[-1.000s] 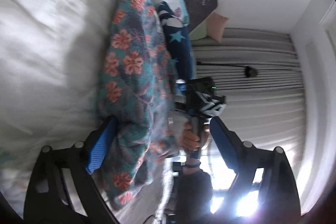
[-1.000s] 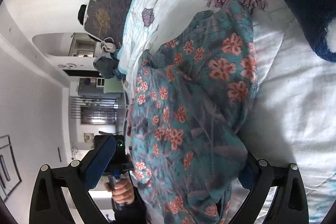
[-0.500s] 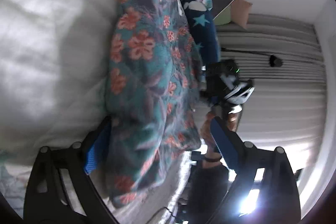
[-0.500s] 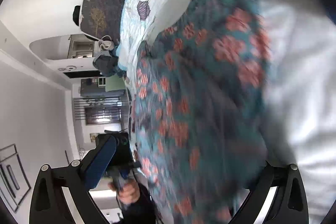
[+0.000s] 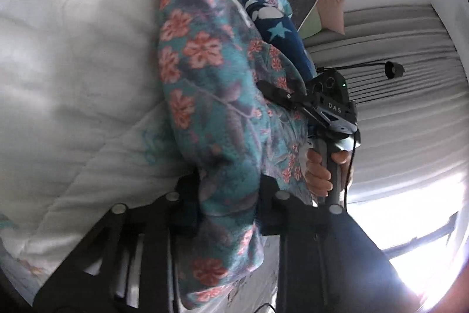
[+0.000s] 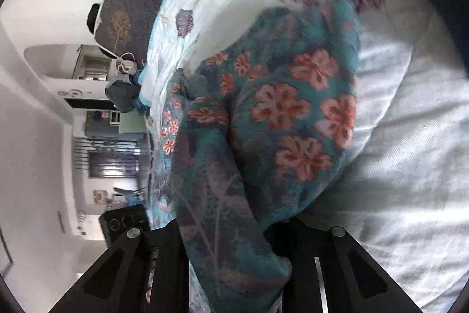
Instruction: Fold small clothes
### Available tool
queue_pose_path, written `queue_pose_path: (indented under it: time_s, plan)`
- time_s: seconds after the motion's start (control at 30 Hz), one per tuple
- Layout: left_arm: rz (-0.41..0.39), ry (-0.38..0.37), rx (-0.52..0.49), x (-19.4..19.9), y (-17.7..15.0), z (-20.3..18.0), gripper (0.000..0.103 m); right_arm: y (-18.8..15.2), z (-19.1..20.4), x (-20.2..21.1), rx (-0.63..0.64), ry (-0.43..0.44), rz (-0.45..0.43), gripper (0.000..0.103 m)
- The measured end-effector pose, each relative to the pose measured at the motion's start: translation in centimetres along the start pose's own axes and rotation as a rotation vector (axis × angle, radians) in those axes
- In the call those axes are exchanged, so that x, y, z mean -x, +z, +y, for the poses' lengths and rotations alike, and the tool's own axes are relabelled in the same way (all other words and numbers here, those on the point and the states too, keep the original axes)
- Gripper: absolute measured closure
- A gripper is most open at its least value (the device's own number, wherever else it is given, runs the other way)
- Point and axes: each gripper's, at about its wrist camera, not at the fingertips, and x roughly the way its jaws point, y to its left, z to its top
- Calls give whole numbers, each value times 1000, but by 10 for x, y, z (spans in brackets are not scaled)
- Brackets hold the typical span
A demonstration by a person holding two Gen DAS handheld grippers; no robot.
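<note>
Jaws closing on both grippers, each with cloth between them. Left gripper [image 5: 225, 204] pinches a bunched fold of the teal floral garment [image 5: 205, 84]; right gripper [image 6: 234, 242] pinches another fold of the same garment. Garment lies crumpled on the white bedding [image 6: 410, 151], draped from both grippers. Navy star-print cloth [image 5: 281, 34] sits just beside the garment. A hand [image 5: 318, 172] holds the right gripper's handle, beside the garment.
</note>
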Motion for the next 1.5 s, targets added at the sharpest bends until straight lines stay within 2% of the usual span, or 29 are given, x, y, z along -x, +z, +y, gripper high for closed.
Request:
queue_pose_path:
  time_s: [0.1, 0.23, 0.5, 0.67, 0.87, 1.03, 1.13, 1.23, 1.27, 1.3, 1.33, 1.37, 1.4, 1.43, 1.47, 1.5]
  plan:
    - [-36, -1, -36, 8, -1, -18, 79, -4, 27, 8, 72, -3, -28, 86]
    - [-75, -52, -67, 26, 1, -44, 79, -6, 70, 30, 164, -17, -74, 86]
    - [-143, -51, -253, 49, 19, -141, 79, -7, 134, 113, 282, -53, -187, 86]
    - [-149, -67, -319, 29, 39, -193, 79, 4, 147, 171, 306, -103, -264, 86]
    - [-125, -93, -339, -28, 87, -241, 79, 42, 139, 241, 293, -181, -346, 86]
    - [-130, -106, -380, -82, 133, -278, 79, 90, 109, 290, 273, -189, -411, 86]
    - [-108, -80, -360, -135, 157, -276, 79, 123, 74, 306, 232, -206, -450, 86]
    - [-39, -19, -316, -196, 161, -240, 78, 156, 19, 298, 130, -236, -430, 83]
    - [-8, 10, -304, -215, 162, -227, 78, 170, -21, 284, 38, -240, -418, 82]
    - [31, 70, -275, -239, 159, -203, 76, 180, -47, 268, -14, -243, -395, 82]
    - [44, 65, -238, -257, 153, -174, 75, 184, -77, 250, -71, -265, -360, 82]
    - [21, 3, -231, -259, 149, -163, 76, 185, -110, 230, -126, -285, -337, 82]
    - [-17, -52, -263, -253, 145, -158, 76, 181, -136, 222, -145, -177, -383, 82]
    - [-13, -57, -290, -251, 144, -159, 76, 177, -149, 226, -147, -65, -432, 82]
    - [0, -53, -305, -251, 143, -162, 76, 174, -159, 231, -163, 33, -443, 82]
    - [8, -36, -304, -251, 143, -166, 76, 173, -159, 233, -162, 29, -428, 82]
